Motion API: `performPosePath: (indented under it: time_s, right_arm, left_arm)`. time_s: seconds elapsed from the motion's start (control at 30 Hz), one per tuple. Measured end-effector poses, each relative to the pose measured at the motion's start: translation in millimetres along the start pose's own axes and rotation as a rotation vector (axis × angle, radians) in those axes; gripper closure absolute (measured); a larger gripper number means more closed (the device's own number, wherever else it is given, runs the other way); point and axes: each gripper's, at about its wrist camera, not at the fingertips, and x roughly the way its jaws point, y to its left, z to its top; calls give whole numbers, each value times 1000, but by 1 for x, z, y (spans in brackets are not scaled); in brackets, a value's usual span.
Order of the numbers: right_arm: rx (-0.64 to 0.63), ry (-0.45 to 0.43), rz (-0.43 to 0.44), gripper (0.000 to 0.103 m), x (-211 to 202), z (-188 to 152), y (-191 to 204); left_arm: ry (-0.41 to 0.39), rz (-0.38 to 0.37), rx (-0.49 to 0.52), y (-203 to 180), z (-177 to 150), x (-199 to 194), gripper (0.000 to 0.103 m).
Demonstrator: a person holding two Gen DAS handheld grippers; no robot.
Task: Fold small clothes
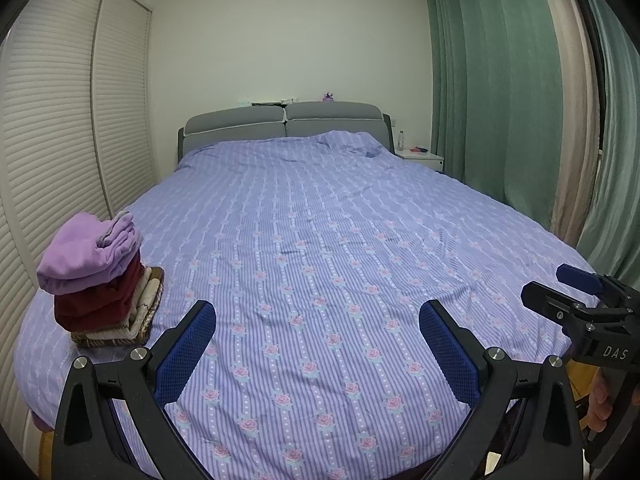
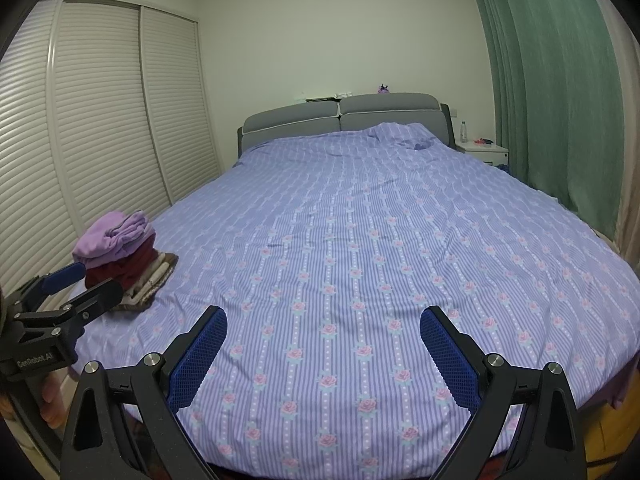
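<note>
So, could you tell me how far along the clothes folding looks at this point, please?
Done: a stack of folded clothes sits at the bed's left edge, a lilac garment on top, a dark red one beneath. In hand: nothing; the left tongs and right tongs are both open and empty. Left: no unfolded clothing shows on the bedspread.

**Left wrist view: bed, folded stack, two grippers**

Left gripper [image 1: 318,344]: blue-padded fingers [image 1: 188,354] spread wide, nothing between them, held over the near end of the bed [image 1: 320,240]. Bedspread: lilac stripes with pink roses, lightly wrinkled. Stack of folded clothes [image 1: 100,280]: near left corner of the bed; lilac piece on top, dark red below, brown-and-cream pieces at the base. Right gripper [image 1: 560,286]: at the right edge, fingers apart, empty. Grey headboard [image 1: 284,124]. Slatted wardrobe doors [image 1: 60,140], left. Green curtains [image 1: 500,80], right. White nightstand [image 1: 422,157] with bottle [image 1: 401,140].
</note>
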Motion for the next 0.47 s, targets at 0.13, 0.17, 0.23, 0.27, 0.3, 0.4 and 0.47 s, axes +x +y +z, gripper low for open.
performPosePath:
  time_s: [0.13,0.17,0.23,0.27,0.3,0.4,0.47]
  right_arm:
    - [-1,-2,2,5,-1,-1,0]
    - [-2,-2,4,5,0,-1,-1]
    - [0,-2,2,5,0,-1,0]
    - [0,-3,3,5,-1,-1,-1]
    - [1,-2,4,5,-1,-1,-1]
    - [0,-2,2,5,-1,-1,-1]
    - [1,-2,2,5,-1,-1,-1]
  left_arm:
    - [0,-1,-1,1,0,0,0]
    - [-1,-2,-1,1,1,0,0]
    - [0,2,0,1,1,0,0]
    - [1,3,0,1,1,0,0]
    - [2,3,0,1,1,0,0]
    - [4,4,-3,1,2,0,0]
    - [5,3,-4,2,2,0,0]
